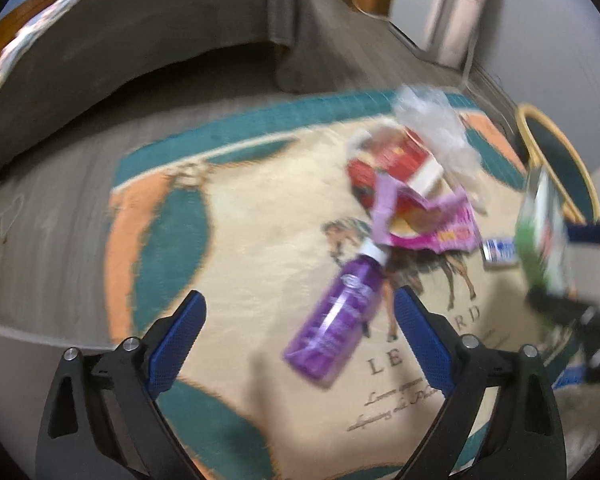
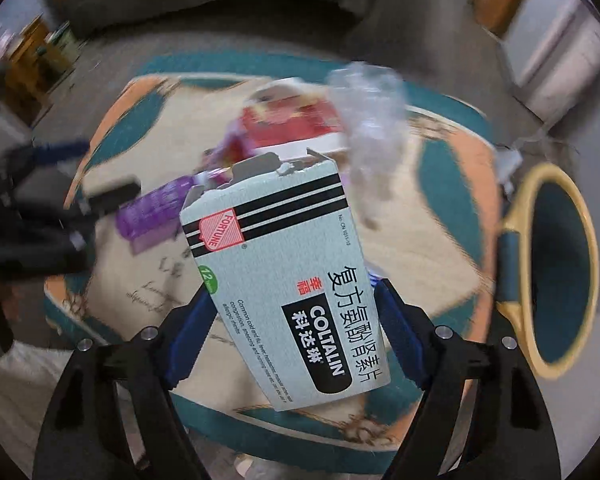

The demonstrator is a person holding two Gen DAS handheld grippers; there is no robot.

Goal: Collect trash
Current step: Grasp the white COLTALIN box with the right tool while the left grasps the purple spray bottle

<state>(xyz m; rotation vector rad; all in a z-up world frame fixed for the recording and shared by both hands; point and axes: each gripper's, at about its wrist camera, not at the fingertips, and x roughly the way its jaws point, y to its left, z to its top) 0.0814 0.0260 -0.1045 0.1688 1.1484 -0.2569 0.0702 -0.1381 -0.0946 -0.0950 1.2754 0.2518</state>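
My right gripper (image 2: 294, 292) is shut on a pale green medicine box (image 2: 284, 280) with a torn top, which hangs tilted above the rug. The left wrist view shows that box (image 1: 544, 232) at the far right, between the right gripper's fingers. My left gripper (image 1: 300, 296) is open above a purple bottle (image 1: 336, 320) lying on the rug, with nothing between its pads. Beyond the bottle lie a pink wrapper (image 1: 432, 228), a red box (image 1: 388, 156) and crumpled clear plastic (image 1: 432, 120).
A teal bin with a yellow rim (image 2: 524, 196) stands at the rug's right edge. A small blue and white packet (image 1: 500, 250) lies near the wrapper. A grey sofa (image 1: 140, 40) runs along the far side, and both views are blurred.
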